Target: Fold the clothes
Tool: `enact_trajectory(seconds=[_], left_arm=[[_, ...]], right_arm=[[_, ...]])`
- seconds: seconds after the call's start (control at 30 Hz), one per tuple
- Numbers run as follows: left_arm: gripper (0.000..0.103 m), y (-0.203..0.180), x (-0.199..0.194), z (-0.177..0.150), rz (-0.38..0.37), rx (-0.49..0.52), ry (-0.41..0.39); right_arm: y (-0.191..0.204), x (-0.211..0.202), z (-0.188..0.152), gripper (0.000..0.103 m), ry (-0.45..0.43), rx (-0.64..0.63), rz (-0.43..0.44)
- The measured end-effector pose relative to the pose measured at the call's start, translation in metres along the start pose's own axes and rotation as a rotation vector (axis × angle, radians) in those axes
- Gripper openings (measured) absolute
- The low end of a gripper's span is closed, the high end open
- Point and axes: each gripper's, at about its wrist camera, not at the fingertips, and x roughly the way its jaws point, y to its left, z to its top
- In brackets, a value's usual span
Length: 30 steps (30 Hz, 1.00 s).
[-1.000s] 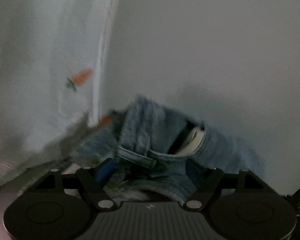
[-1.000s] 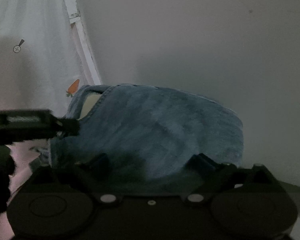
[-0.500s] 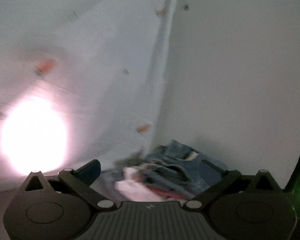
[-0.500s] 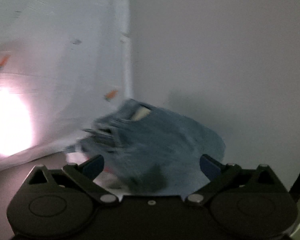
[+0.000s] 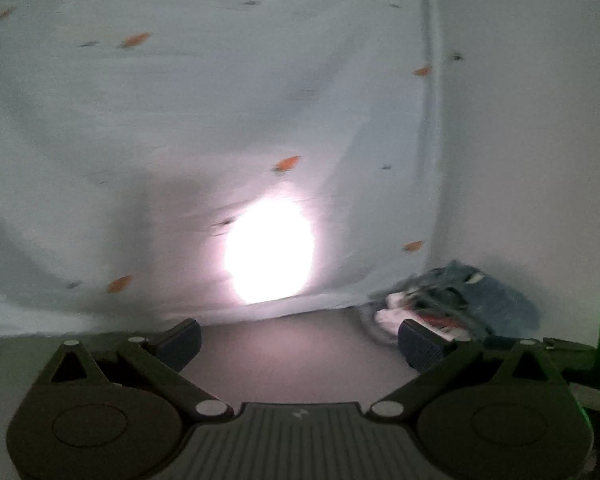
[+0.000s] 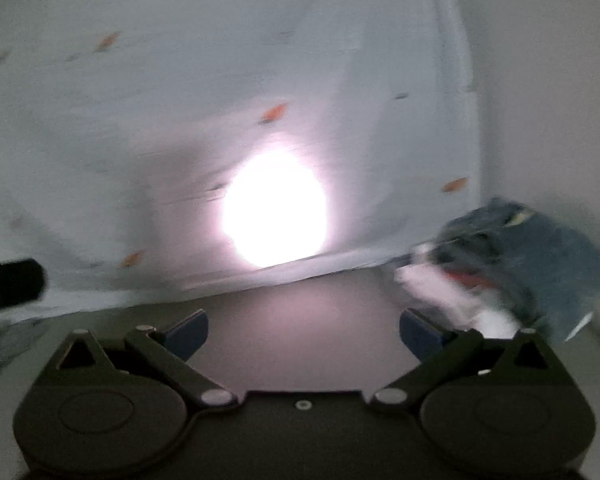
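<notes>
Both tools are empty at this moment. The left hand-held gripper [image 5: 299, 342] has its jaws spread wide with only the bare grey bench [image 5: 300, 352] between them, and the right hand-held gripper [image 6: 304, 332] is likewise released, nothing between its blue pads [image 6: 188, 332].

The clothes sit off to the right, in the corner where the bench meets a plain pale wall [image 5: 540, 120]: a soft stack with faded blue denim jeans [image 6: 548, 256] on top and white and red garments [image 6: 452, 280] showing underneath. Motion blur hides how neat the edges are, but the denim looks gathered into a compact bundle on the stack rather than spread out, so that piece appears to be finished and put away.

Behind the bench hangs a pale cloth sheet printed with small orange carrots [image 5: 180, 120], lit by a bright round glare [image 5: 270, 252]. No unfolded garment lies in either view, so whether more clothes remain cannot be told from here; the next piece, if any, would have to be fetched.
</notes>
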Motion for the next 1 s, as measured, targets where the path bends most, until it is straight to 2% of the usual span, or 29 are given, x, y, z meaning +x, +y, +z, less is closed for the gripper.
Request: enact_trajectory(seconds=[0.17,0.27,0.37,0.53,0.73,1.0], left_arm=[[0.103,0.047,-0.079,-0.022,0.136,-0.07,0.061],[0.103,0.067,-0.11,-0.034,0.201,-0.077,0.101],[0.103,0.083,-0.135,-0.046,0.241,-0.077,0.138],[0.103,0.1,-0.162,-0.071,0.25,-0.124,0.214],[0.103,0.104,-0.186,-0.098,0.242,-0.118,0.285],[0.103,0.099,-0.214,-0.11,0.24,-0.106,0.295]], right_arm=[[0.072,-0.037,-0.024,0.103,0.063,-0.067,0.112],[0.108,-0.058,-0.042,0.103,0.102,-0.116,0.138],[0.127,-0.076,-0.058,0.103,0.137,-0.128,0.141],[0.147,-0.104,-0.084,0.103,0.203,-0.157,0.115],[0.158,-0.133,-0.106,0.103,0.24,-0.181,0.045],[0.159,-0.159,-0.12,0.103,0.242,-0.191,0.031]])
